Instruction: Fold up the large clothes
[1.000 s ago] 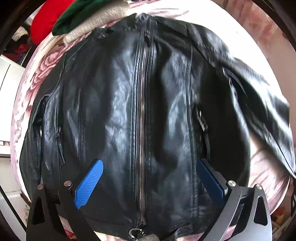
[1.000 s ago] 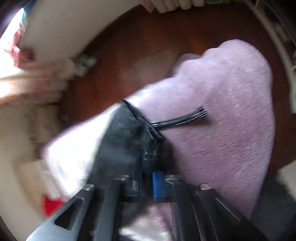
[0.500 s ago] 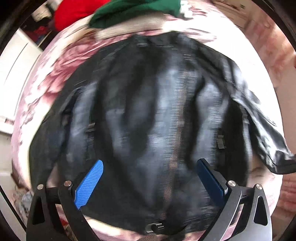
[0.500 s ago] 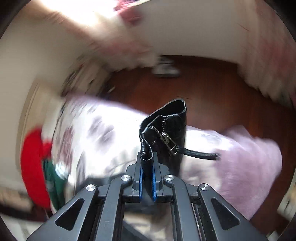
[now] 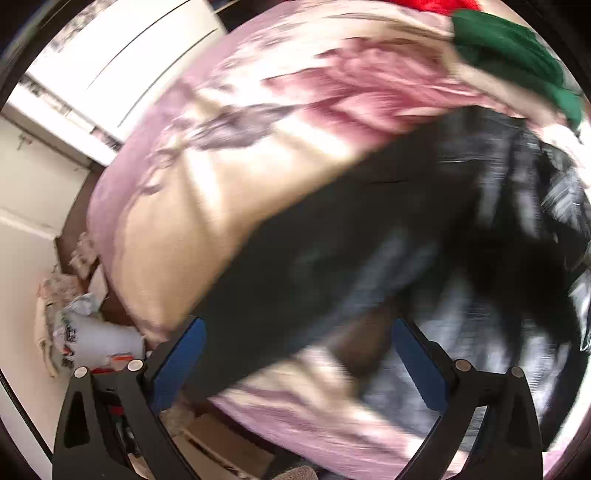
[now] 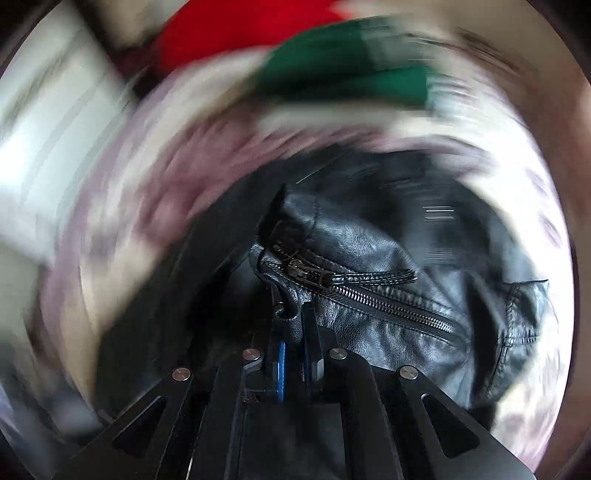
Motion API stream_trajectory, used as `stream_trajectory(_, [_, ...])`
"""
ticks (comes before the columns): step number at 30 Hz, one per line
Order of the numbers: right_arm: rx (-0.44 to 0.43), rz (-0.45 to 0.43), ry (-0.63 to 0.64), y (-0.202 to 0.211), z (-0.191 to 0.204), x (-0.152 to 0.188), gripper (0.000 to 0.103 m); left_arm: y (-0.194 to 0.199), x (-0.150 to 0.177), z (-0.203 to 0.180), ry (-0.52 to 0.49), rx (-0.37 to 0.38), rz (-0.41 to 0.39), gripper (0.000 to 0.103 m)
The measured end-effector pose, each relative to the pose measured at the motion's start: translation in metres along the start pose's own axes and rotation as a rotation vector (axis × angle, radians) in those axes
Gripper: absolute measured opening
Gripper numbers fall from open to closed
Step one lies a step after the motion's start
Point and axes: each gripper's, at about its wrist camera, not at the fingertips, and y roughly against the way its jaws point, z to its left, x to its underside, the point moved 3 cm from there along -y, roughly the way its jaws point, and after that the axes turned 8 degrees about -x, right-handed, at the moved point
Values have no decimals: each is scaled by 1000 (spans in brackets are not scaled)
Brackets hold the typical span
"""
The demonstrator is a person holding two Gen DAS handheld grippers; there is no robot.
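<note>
Bedspread (image 5: pixel 236 192) with the pink rose print fills most of both views, blurry as anything, and a white wardrobe (image 5: pixel 122 62) sits off at the far left of the left wrist view. Up at the far end of the bed there's a red garment (image 6: pixel 229 33) and a green garment (image 6: pixel 343 70) piled together.

So, the jacket (image 5: pixel 369 236), black leather, is spread on the bed. In the left view it runs diagonally, from the near left by my left tongs (image 5: pixel 299 354) up to the far right, and most of its bulk sits to the right of that pair. Those tongs are wide apart, nothing in them, hovering over the jacket's near edge.

My right tongs (image 6: pixel 293 347) are squeezed together on a bit of leather right by the sleeve zip (image 6: pixel 369 291). That sleeve (image 6: pixel 388 280) trails off to the right of the tongs, and its zip line runs from near the pinch down and right. Beyond it I can see the jacket body, dark and smeared, further up the bed.

My read: the sleeve is being brought in over the body, so what matters is that the body lies ahead and left of the pinched cuff end. The right hand is obviously the one on the job. The left is closer to the near edge, and I reckon it could pin that down.

Leather's stiff, might spring back.
</note>
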Motion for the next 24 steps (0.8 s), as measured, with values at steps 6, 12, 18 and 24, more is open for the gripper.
stream_trajectory(6, [-3, 311, 417, -95, 116, 110, 7, -49, 18, 76, 58, -57, 77, 103])
stream_trajectory(12, [-165, 392, 235, -65, 96, 122, 30, -85, 40, 119, 198, 96, 217, 103])
stream_trajectory(18, [-291, 295, -265, -9, -1, 102, 61, -143, 54, 121, 405, 427, 409, 103])
stream_trajectory(24, [-219, 238, -567, 4, -85, 111, 61, -187, 59, 106, 465, 466, 472, 102])
